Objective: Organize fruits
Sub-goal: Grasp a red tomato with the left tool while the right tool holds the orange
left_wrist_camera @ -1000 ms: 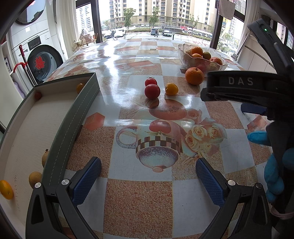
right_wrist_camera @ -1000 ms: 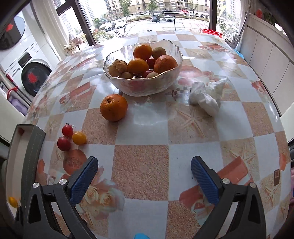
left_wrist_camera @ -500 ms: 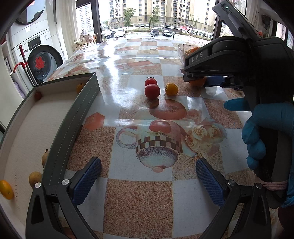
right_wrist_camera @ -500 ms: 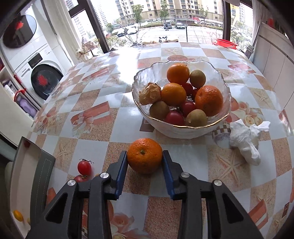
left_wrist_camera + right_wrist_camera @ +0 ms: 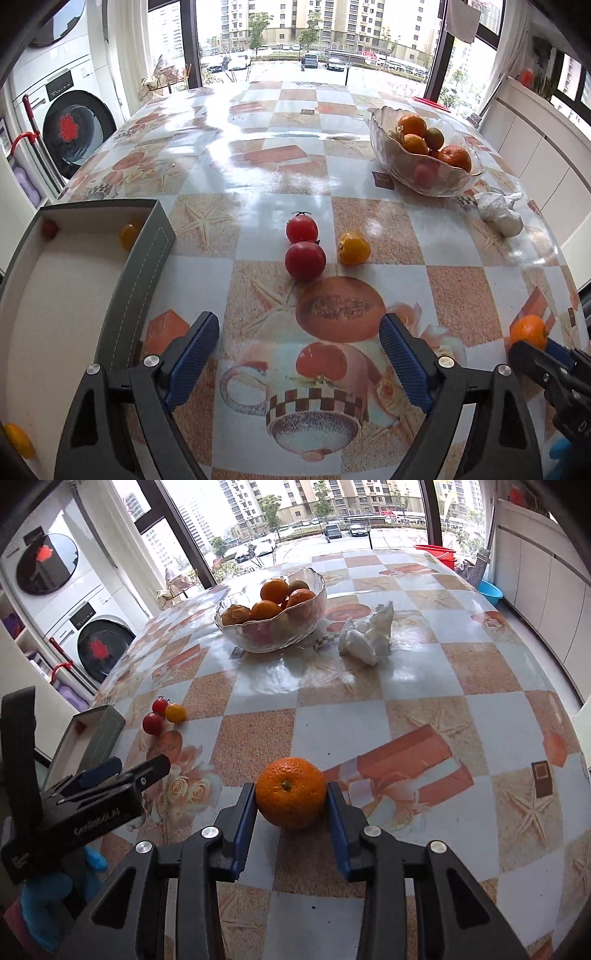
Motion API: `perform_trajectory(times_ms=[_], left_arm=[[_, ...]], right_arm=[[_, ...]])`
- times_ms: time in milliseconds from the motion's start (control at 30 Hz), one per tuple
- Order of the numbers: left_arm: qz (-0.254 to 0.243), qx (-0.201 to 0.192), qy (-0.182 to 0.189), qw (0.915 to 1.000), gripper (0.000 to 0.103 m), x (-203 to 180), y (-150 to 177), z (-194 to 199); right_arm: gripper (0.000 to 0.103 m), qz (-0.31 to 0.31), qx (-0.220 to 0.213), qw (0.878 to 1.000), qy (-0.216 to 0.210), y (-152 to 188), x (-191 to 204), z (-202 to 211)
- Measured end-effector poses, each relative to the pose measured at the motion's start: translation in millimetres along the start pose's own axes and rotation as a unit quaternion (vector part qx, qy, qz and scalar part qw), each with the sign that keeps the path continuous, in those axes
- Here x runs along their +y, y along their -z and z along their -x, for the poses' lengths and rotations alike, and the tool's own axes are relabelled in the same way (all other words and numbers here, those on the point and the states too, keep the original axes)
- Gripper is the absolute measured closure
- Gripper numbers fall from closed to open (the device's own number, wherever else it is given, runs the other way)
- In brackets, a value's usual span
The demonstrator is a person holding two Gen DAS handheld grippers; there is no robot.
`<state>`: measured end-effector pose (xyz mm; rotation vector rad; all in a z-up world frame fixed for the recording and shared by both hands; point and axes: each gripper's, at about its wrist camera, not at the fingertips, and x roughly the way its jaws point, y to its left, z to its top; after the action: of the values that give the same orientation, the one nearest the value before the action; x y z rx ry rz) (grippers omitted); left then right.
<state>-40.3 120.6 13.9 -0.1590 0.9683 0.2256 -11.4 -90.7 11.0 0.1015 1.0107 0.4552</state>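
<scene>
Right gripper (image 5: 291,814): blue pads clamped on an orange (image 5: 290,792), one pad on each flank, stem end up. Whether the fruit rests on the table or hangs just clear of it is hard to tell from this angle.

Left gripper (image 5: 299,360): jaws wide apart and closing, nothing between them, only the printed teacup of the tablecloth (image 5: 406,236) beneath. A blue glove shows at the frame edge.

Just left of it, a shallow grey tray (image 5: 136,273) with a pale lining; a few small fruits lie loose inside, a red one and a yellow one in the far corners, another yellow at the near edge.

Mid-table: two red tomatoes (image 5: 304,245) touching, a yellow tomato (image 5: 354,248) just beside them, apart from the tray.

Further right, a glass bowl (image 5: 424,177) heaped with oranges and darker fruit; a crumpled white bag (image 5: 500,216) near it.

Surface is glossy, checked in orange and white, with starfish and rose prints, strong window glare.

Room beyond: stacked washing machines (image 5: 70,122) at left, white cabinets at right, large windows onto parked cars and apartment blocks.
</scene>
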Motion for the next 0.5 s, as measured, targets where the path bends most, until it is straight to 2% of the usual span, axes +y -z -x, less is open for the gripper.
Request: perform_trajectory(times_ms=[100, 233, 333, 367, 400, 500], left_arm=[[-0.005, 0.000, -0.012, 0.9999, 0.018, -0.6, -12.2, -9.9], [-0.006, -0.007, -0.012, 0.9999, 0.031, -3.3, -20.5, -13.2], [-0.013, -0.018, 0.003, 0.9998, 0.055, -7.4, -24.1, -10.9], [-0.017, -0.022, 0.011, 0.9996, 0.067, -9.5, -22.8, -9.6], [-0.022, -0.025, 0.011, 0.9994, 0.073, -12.0, -21.1, -8.7], [-0.027, -0.027, 0.015, 0.9992, 0.078, -14.3, -12.9, -2.7]], right_arm=[[0.063, -0.005, -0.002, 1.000, -0.005, 5.8, -5.7, 4.9], [0.063, -0.004, -0.002, 1.000, -0.006, 10.8, -7.1, 7.4], [0.063, -0.002, -0.003, 1.000, -0.006, 15.1, -7.7, 10.3], [0.063, -0.001, -0.003, 1.000, -0.004, 17.7, -7.5, 12.1], [0.063, 0.001, -0.004, 1.000, -0.002, 19.8, -7.4, 13.3], [0.063, 0.006, -0.005, 1.000, 0.003, 27.1, -5.6, 17.4]])
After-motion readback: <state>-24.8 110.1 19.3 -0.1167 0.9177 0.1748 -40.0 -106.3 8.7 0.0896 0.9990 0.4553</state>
